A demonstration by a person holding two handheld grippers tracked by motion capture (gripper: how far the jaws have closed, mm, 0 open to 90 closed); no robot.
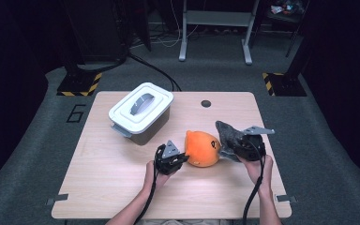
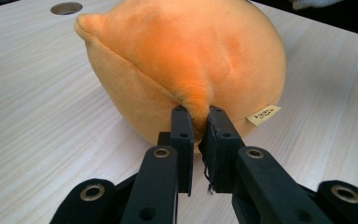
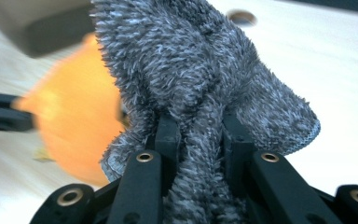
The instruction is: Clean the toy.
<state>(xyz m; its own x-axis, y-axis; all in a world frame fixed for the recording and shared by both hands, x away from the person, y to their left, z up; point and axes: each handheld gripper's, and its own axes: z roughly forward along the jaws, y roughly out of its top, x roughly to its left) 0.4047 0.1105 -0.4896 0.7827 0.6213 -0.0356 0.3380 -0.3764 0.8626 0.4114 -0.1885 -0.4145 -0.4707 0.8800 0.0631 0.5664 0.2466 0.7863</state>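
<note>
Two claws pinching – left claw (image 2: 196, 114) orange plush (image 2: 186, 60), right claw (image 3: 200, 123) grey cloth (image 3: 205, 79), lidded bin (image 1: 141, 112) behind.

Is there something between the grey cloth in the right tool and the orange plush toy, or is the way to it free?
Nothing visible stands between them. The right tool is shut on the grey cloth, and the orange plush toy lies right beside it on the table. The left tool pinches the toy's far side, away from the cloth.
</note>
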